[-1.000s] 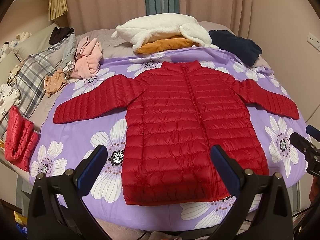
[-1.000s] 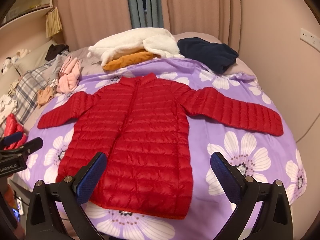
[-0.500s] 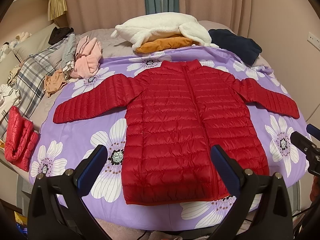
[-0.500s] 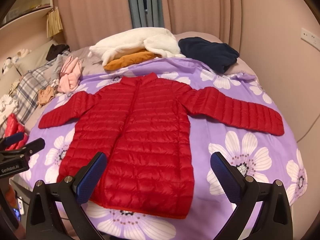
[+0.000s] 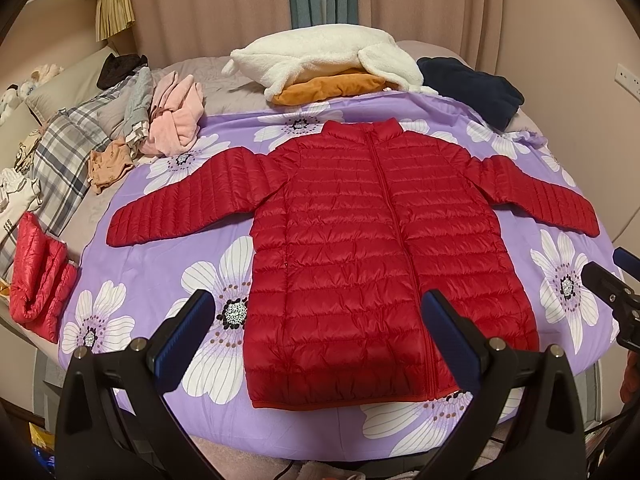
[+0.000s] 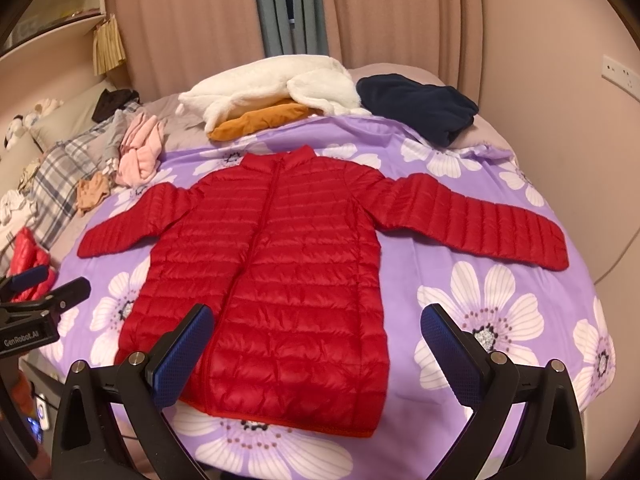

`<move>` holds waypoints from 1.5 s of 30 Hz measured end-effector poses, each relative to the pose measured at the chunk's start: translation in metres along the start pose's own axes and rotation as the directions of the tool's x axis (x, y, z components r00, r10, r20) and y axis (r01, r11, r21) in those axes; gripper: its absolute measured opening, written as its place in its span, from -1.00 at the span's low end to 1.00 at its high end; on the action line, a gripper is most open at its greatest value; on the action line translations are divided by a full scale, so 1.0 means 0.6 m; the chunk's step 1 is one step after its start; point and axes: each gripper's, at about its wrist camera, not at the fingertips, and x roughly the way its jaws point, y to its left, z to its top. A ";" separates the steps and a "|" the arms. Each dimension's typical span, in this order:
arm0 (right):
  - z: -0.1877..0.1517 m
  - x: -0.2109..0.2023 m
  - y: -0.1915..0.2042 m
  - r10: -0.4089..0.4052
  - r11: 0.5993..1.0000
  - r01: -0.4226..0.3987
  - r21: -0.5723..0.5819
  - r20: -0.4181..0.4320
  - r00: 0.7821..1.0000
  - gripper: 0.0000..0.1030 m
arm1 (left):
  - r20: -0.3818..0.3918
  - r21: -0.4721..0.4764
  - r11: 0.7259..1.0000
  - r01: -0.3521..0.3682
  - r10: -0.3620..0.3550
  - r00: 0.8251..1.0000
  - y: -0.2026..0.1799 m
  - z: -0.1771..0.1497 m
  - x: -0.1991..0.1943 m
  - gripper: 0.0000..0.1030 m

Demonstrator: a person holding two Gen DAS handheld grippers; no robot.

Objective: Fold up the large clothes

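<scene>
The red down jacket (image 5: 372,248) lies flat, sleeves spread, on the flowered sheet (image 5: 160,264) near the bed's front edge. Both my grippers, left (image 5: 318,338) and right (image 6: 316,342), hover with jaws released. It looks light, puffy and slippery, so I would pinch the cuffs first.

bare purple sheet (image 5: 168,264) beside both red jacket (image 5: 360,248) sleeves, folded clothes (image 5: 320,64) crowding far edge

A home bedroom is being shown; a bed (image 5: 132,264) is being covered by a floral sheet; curtains (image 6: 192,28) are being hung behind; plush toys (image 5: 16,92) are being kept bedside.
</scene>
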 end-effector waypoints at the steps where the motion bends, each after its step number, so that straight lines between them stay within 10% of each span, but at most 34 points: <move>1: 0.000 0.000 0.001 0.000 1.000 0.000 0.000 -0.001 1.000 0.99 | 0.000 0.001 1.000 -0.003 0.003 1.000 0.000 0.000 0.000 1.00; 18: 0.000 -0.002 -0.005 0.005 1.000 -0.005 0.010 -0.004 1.000 0.99 | 0.017 -0.001 1.000 0.017 -0.017 1.000 0.002 -0.004 0.002 1.00; 23: -0.005 0.002 -0.054 0.168 0.974 -0.172 0.149 0.043 0.985 0.99 | 0.090 -0.058 0.990 0.128 -0.123 0.988 0.012 -0.006 0.018 1.00; 28: -0.033 0.040 -0.138 0.281 0.868 -0.299 0.396 0.103 0.954 0.99 | 0.058 -0.126 0.970 0.206 -0.200 0.978 0.027 -0.006 0.077 1.00; 33: -0.067 0.098 -0.221 0.337 0.765 -0.343 0.545 0.115 0.934 0.99 | 0.017 -0.293 0.895 0.337 -0.347 0.938 0.054 -0.012 0.132 1.00; 45: -0.086 0.181 -0.457 0.149 0.556 -0.262 0.789 0.216 0.965 0.99 | -0.023 -0.414 0.824 0.388 -0.435 0.900 0.083 -0.003 0.215 1.00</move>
